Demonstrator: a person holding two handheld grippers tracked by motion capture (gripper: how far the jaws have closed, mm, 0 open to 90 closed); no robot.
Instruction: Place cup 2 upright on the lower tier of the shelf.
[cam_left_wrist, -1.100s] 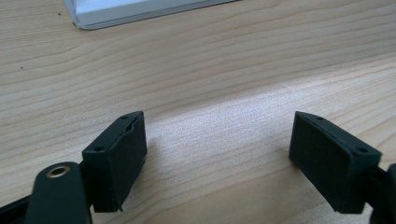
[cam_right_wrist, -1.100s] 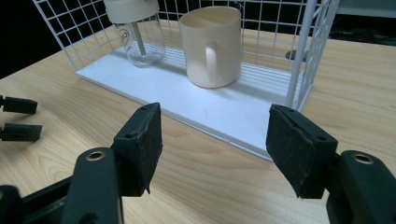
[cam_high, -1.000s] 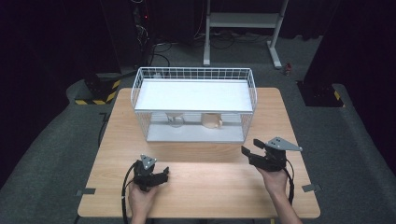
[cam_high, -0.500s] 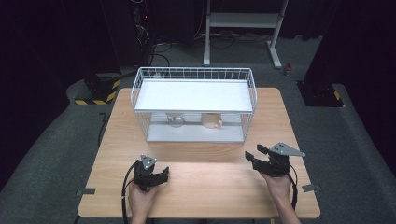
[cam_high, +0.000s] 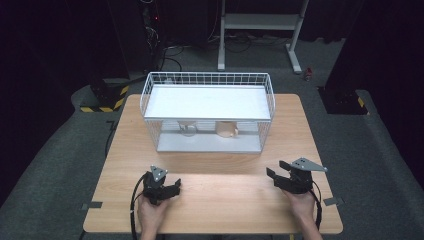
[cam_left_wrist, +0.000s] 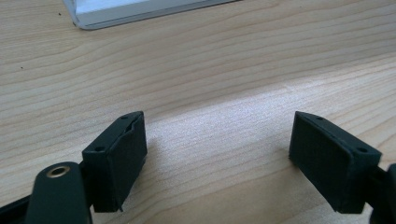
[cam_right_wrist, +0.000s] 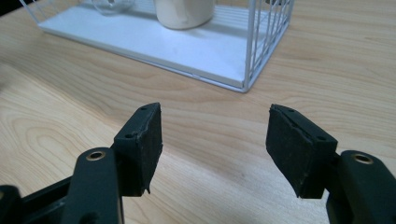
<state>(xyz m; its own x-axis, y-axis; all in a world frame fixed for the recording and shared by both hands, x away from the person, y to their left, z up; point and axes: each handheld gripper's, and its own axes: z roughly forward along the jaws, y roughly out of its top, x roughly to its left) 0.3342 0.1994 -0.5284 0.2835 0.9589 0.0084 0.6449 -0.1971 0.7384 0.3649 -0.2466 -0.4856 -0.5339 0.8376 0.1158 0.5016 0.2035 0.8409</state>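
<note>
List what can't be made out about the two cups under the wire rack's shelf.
- Beige cup: in the high view the white shelf hides its top; in the right gripper view the top edge cuts off its upper part.
- Clear glass cup: small and see-through in the high view; cut off in the right gripper view. Contents cannot be told.
- Wire rack: only a base corner in the left gripper view.

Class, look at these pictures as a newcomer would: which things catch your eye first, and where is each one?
The white wire rack stands out at the far middle of the wooden table, with a cream cup and a clear glass on its lower shelf. Near the front edge, the left gripper and right gripper have open, empty jaws.
</note>
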